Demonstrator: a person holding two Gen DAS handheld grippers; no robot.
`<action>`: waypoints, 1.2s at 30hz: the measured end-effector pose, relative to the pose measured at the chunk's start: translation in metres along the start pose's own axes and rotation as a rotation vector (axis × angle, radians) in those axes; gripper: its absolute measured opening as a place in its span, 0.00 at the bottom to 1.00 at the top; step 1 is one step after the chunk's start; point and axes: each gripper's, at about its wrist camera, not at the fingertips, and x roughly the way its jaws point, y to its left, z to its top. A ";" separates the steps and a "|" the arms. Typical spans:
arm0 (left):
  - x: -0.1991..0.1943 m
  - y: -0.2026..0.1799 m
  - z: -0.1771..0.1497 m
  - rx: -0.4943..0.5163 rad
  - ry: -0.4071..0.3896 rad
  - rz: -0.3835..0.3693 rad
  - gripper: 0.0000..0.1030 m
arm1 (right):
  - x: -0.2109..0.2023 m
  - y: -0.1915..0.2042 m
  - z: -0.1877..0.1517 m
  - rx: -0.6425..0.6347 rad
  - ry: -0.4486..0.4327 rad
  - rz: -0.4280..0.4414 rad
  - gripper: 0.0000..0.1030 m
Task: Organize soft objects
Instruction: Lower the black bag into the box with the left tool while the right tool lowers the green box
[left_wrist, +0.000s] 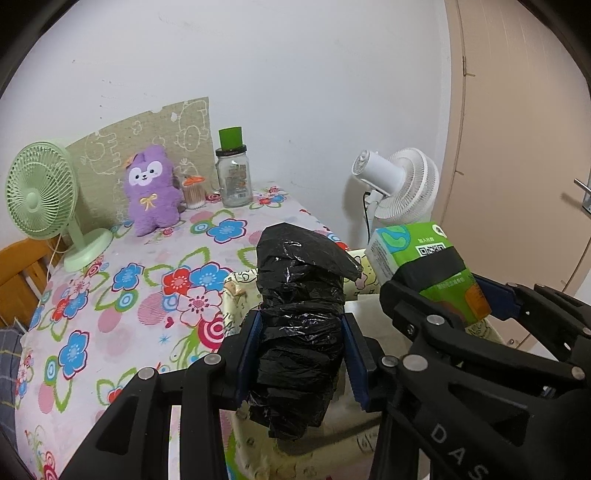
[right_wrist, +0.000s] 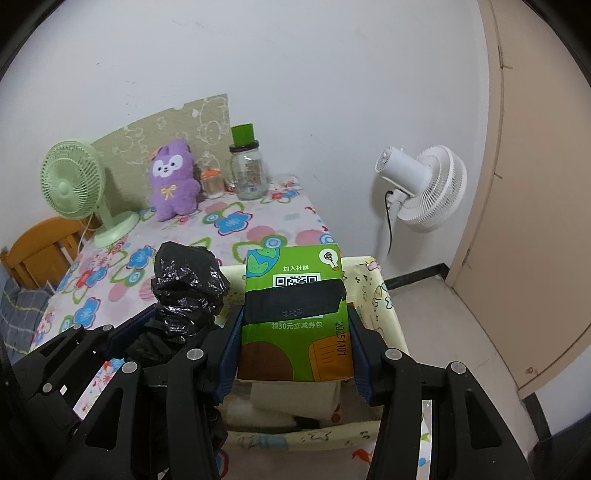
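At frame centre, the left gripper (left_wrist: 303, 354) jaws clamp a crinkled, glossy black plastic roll (left_wrist: 299, 325); the right gripper (right_wrist: 293, 354) jaws squeeze a soft green tissue pack (right_wrist: 295, 317).

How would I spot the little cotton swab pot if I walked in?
Find the flowered table against the white wall. At its back edge a purple plush toy sits left of a glass jar. The cotton swab pot stands between them, small, clear, with an orange top.

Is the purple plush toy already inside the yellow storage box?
No, the purple plush toy stands on the flowered table by the green fan, far from the yellow box.
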 end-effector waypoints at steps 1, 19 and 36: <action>0.003 0.000 0.001 0.002 -0.003 0.010 0.44 | 0.002 -0.001 0.000 0.004 0.003 -0.001 0.53; 0.019 0.008 -0.006 0.017 0.058 0.020 0.89 | 0.035 0.002 -0.001 0.022 0.072 0.034 0.54; 0.000 0.018 -0.012 0.010 0.040 0.041 0.98 | 0.018 0.021 -0.005 -0.014 0.025 0.039 0.84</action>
